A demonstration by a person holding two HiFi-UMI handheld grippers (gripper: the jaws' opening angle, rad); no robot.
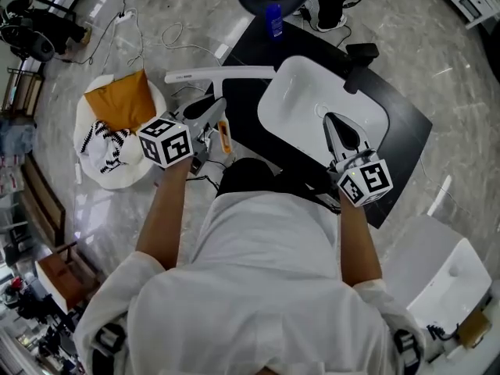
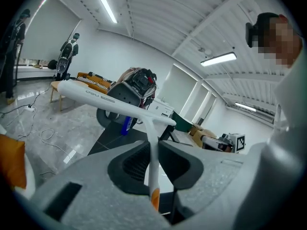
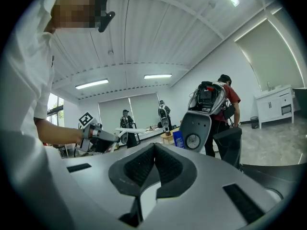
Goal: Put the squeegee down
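A white squeegee point(image 1: 221, 75) with an orange handle end is in my left gripper point(image 1: 216, 106), whose jaws are shut on its thin handle. In the left gripper view the handle point(image 2: 152, 164) runs up between the pads to the long white blade point(image 2: 112, 103), held in the air above the floor and the black mat point(image 1: 248, 100). My right gripper point(image 1: 333, 121) hovers over the white sink basin point(image 1: 301, 92). Its pads point(image 3: 165, 164) meet with nothing between them. The right gripper view shows my left gripper point(image 3: 98, 140) off to the left with the squeegee point(image 3: 130, 130).
A round white cushion point(image 1: 94, 166) with an orange cloth point(image 1: 121, 100) and a black-and-white cloth point(image 1: 105, 143) lies on the floor at left. A blue bottle point(image 1: 273, 20) stands beyond the mat. Cables point(image 1: 176, 33) trail across the floor. Another white basin point(image 1: 441, 276) sits at lower right. A person with a backpack point(image 3: 213, 99) stands ahead.
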